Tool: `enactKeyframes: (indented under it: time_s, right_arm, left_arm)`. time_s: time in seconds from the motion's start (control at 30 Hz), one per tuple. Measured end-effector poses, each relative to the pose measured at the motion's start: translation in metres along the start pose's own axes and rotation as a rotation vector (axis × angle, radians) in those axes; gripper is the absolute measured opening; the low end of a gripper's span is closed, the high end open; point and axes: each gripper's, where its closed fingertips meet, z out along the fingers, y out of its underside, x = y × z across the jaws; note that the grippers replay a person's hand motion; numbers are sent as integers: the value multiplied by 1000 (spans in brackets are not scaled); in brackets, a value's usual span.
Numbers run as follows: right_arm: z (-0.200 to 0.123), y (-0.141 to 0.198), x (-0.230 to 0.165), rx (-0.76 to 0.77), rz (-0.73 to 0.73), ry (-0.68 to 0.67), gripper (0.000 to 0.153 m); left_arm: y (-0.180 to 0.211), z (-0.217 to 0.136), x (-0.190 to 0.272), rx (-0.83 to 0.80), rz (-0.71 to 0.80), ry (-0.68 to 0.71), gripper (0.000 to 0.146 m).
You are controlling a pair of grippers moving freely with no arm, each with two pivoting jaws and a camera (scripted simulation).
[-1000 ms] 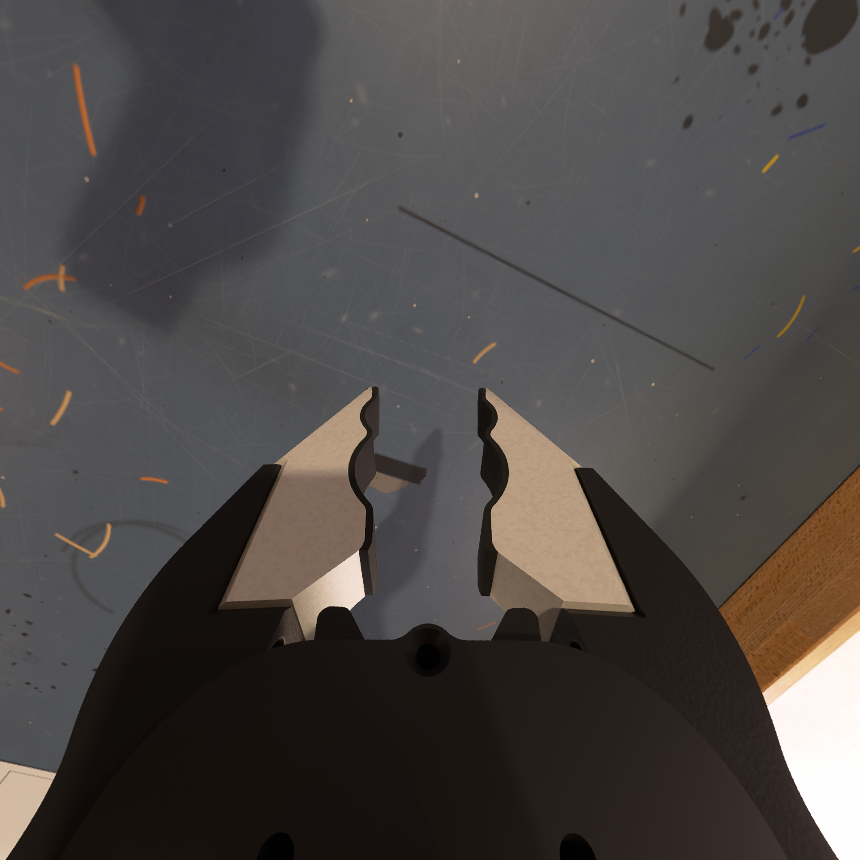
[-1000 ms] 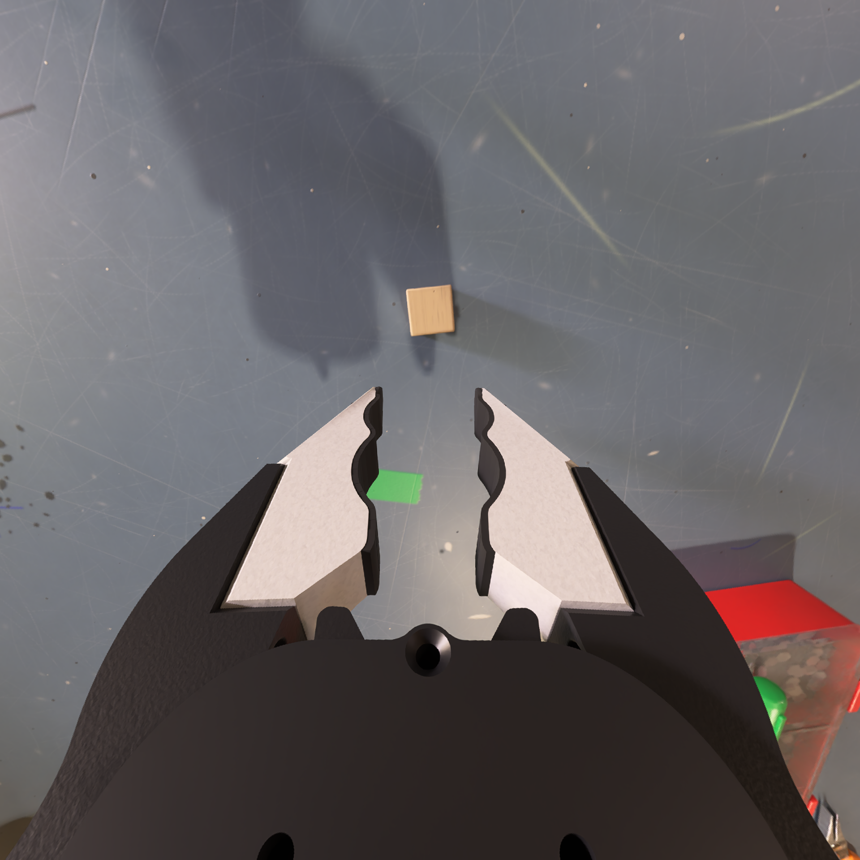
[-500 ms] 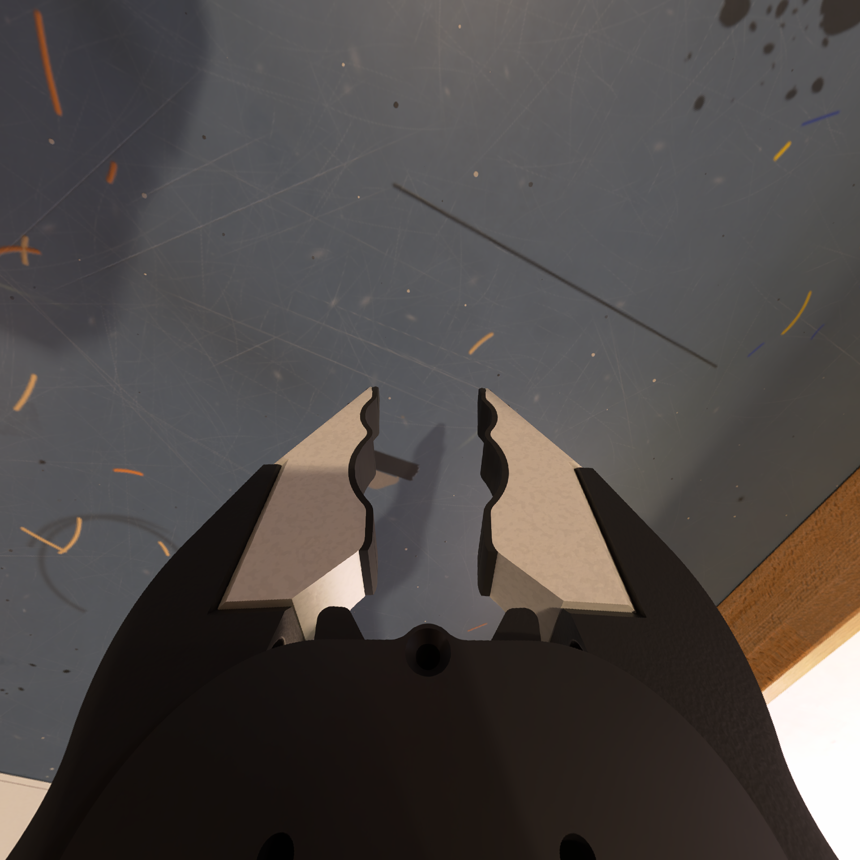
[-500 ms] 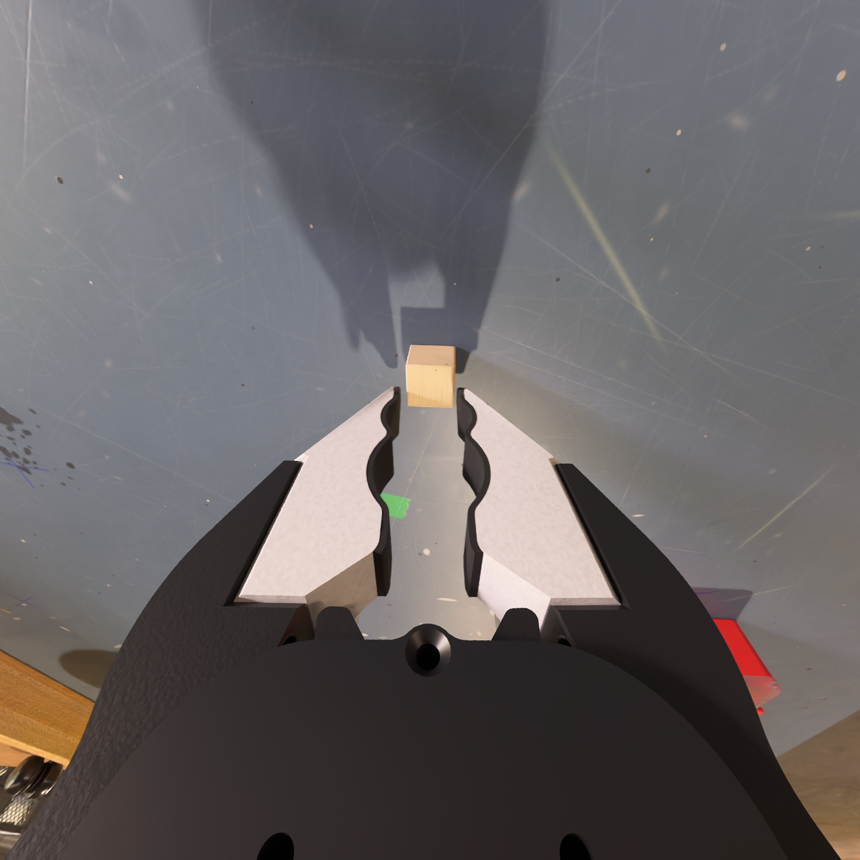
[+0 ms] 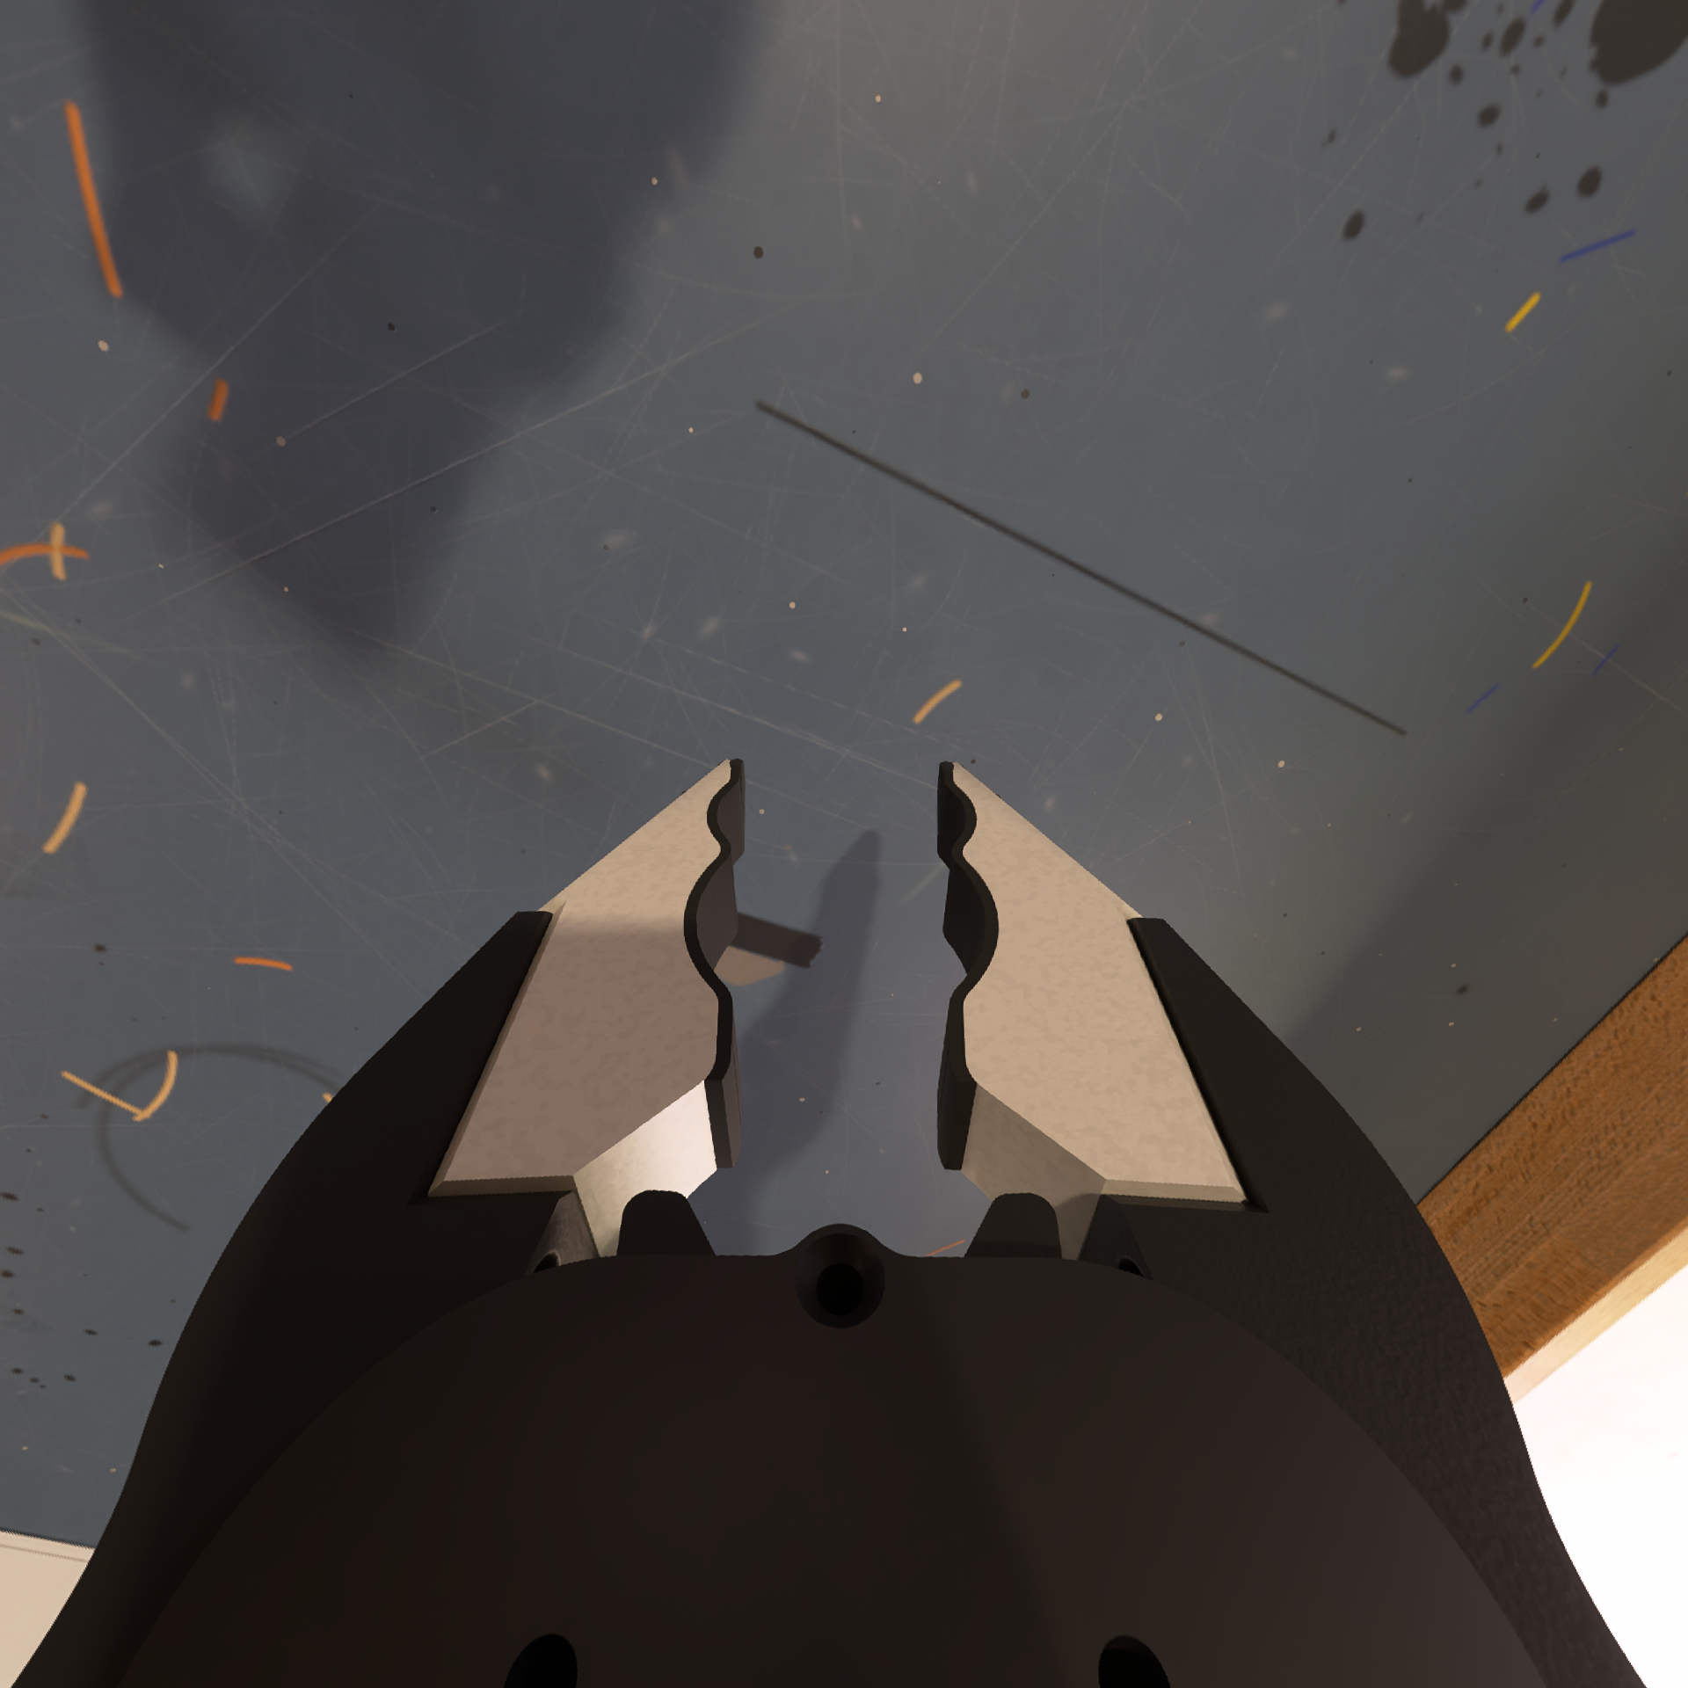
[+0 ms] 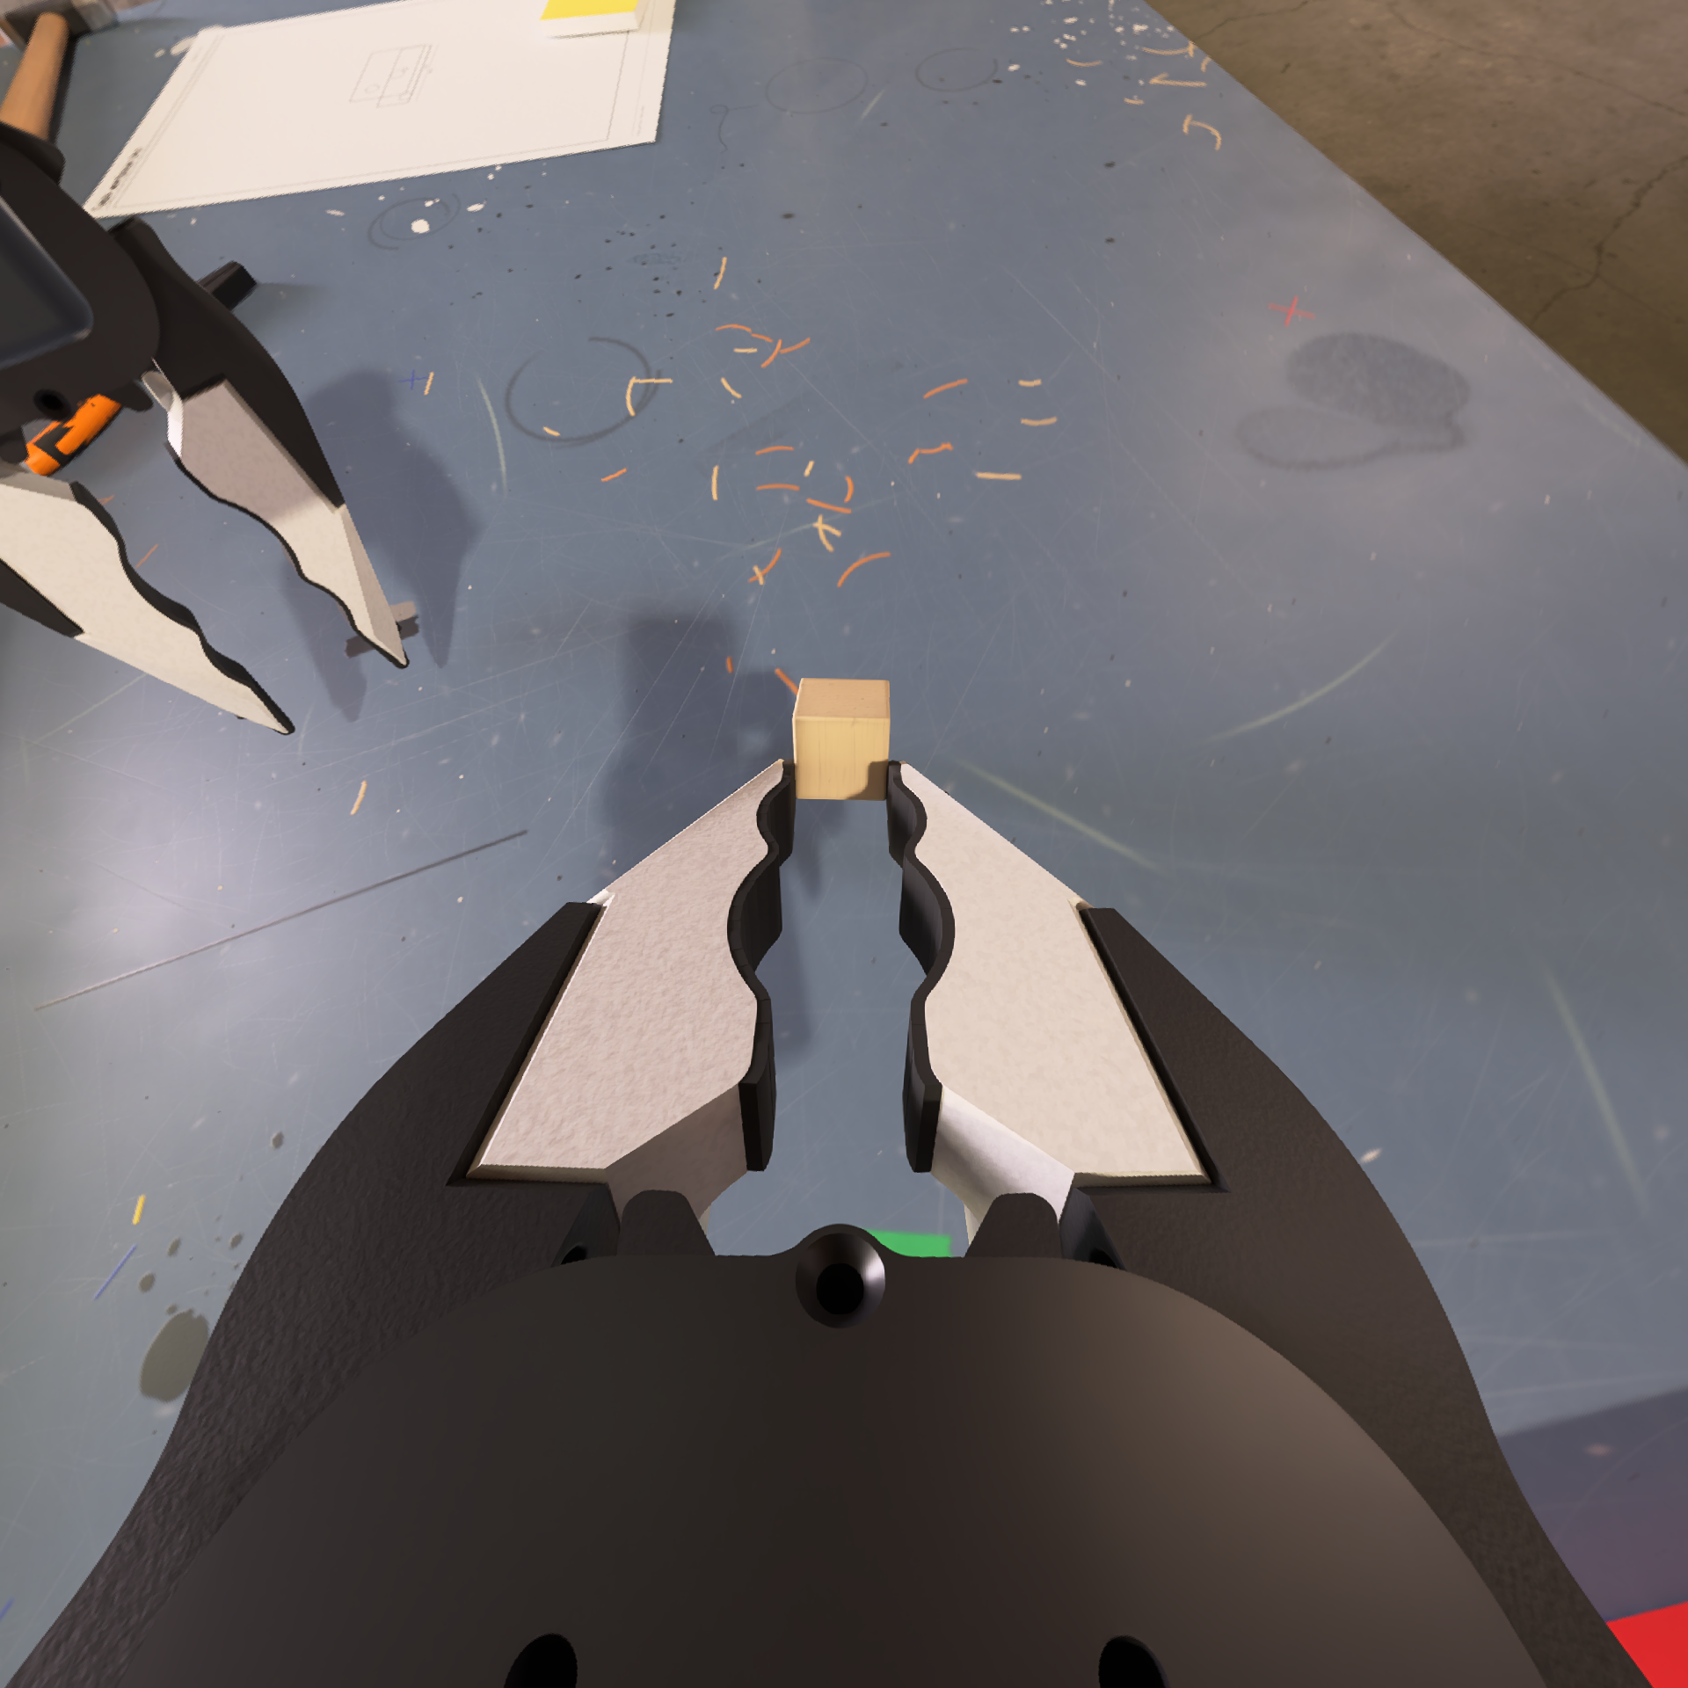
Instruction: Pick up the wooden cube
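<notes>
In the right wrist view, our right gripper [image 6: 841, 776] had its fingers drawn in close on the wooden cube [image 6: 841, 738], pinching it only at the very tips, just above the middle of the frame. The cube appeared raised clear of the blue-grey table [image 6: 1279, 822], with its shadow lying apart to the left, so we judged the lift to be underway, though we could not be sure of the gap beneath it.

Our left gripper [image 5: 838, 776] hung with its fingers parted about half way and nothing between them; in its own view we saw only scratched table surface and the wooden edge [image 5: 1571, 1123] at the lower right. In the right wrist view the left gripper [image 6: 347, 694] showed at the left edge, well apart from the cube.

The risk we saw lay in that shallow hold. Only the near part of the cube's sides met the fingertips [image 6: 776, 787], and most of the block stood out beyond them. A sharp turn or quick rise could have pivoted the cube out of the pinch, and smooth wooden faces would have given little friction to stop it. A dropped cube could have tumbled among the orange shavings [image 6: 804, 493] scattered in the upper middle of the frame, or towards the sheet of paper [image 6: 393, 91] at the upper left.
</notes>
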Motion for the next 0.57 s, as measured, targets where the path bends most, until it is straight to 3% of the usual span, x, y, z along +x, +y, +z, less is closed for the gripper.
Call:
enactKeyframes:
  time_s: [0.17, 0.43, 0.57]
  right_arm:
    - [-8, 28, -17, -30, 56, 12, 19]
    - [-18, 98, -46, -357, 44, 86, 19]
    - [-17, 125, -48, -435, 7, 105, 19]
  left_arm:
    - [-5, 2, 1, -1, 7, 3, 42]
    - [-10, 1, 3, -6, 21, -4, 42]
    - [-10, 1, 3, -14, 27, -9, 42]
